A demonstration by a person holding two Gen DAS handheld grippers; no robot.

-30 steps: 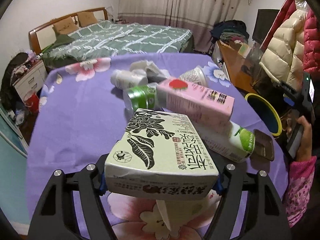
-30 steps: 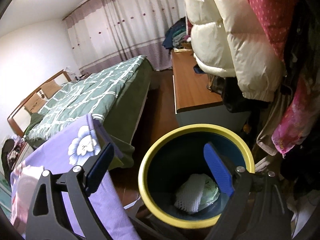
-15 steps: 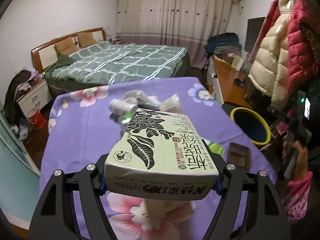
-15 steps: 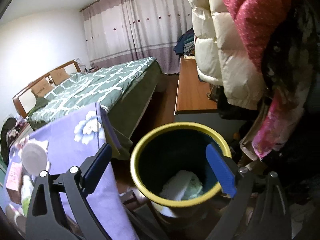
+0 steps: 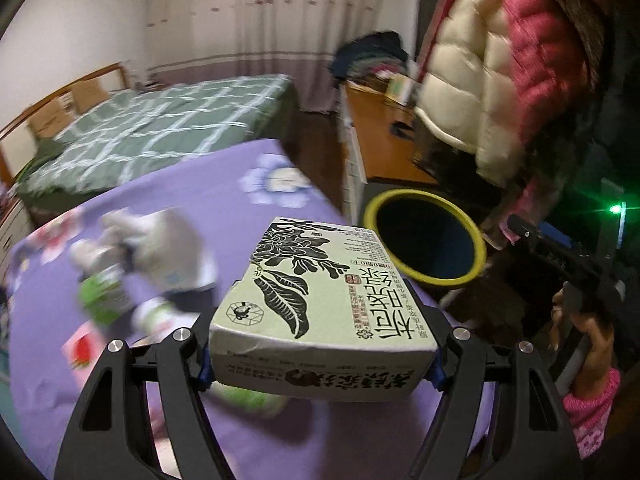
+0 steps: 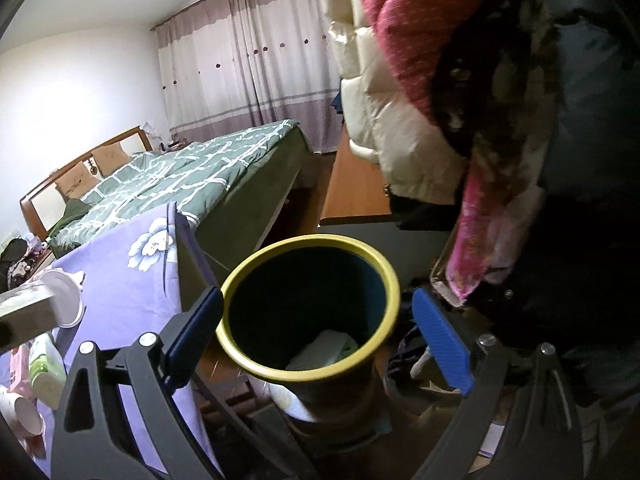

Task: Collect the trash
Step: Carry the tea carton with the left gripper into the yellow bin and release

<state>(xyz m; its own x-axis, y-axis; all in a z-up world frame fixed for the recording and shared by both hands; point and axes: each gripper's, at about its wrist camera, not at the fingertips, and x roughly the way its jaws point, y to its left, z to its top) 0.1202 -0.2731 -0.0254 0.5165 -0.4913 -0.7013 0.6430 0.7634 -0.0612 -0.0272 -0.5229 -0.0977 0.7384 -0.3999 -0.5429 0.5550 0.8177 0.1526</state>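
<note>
A pale green carton (image 5: 320, 304) with a black flower print is clamped between the pads of my left gripper (image 5: 320, 366), above the purple floral tablecloth (image 5: 208, 208). Its blurred end shows at the left edge of the right wrist view as the carton (image 6: 24, 308). Ahead and to the right stands the dark bin with a yellow rim (image 5: 416, 195). My right gripper (image 6: 318, 332) is open, its blue pads either side of the bin (image 6: 312, 240) and above it. White crumpled trash (image 6: 324, 352) lies in the bin's bottom.
More trash lies on the table: a green bottle (image 5: 100, 296), blurred white cups (image 5: 160, 240), a pink carton (image 6: 16, 364), a white cup (image 6: 64, 300). Puffy coats (image 5: 500, 92) hang over the bin. A wooden desk (image 6: 356, 184) and a bed (image 6: 192, 172) stand behind. A hand (image 5: 580, 320) holds the other gripper.
My left gripper has swung right and lifted with the carton; the trash pile slid left and the bin came nearer. The right view has shifted, showing more of the table at left.
</note>
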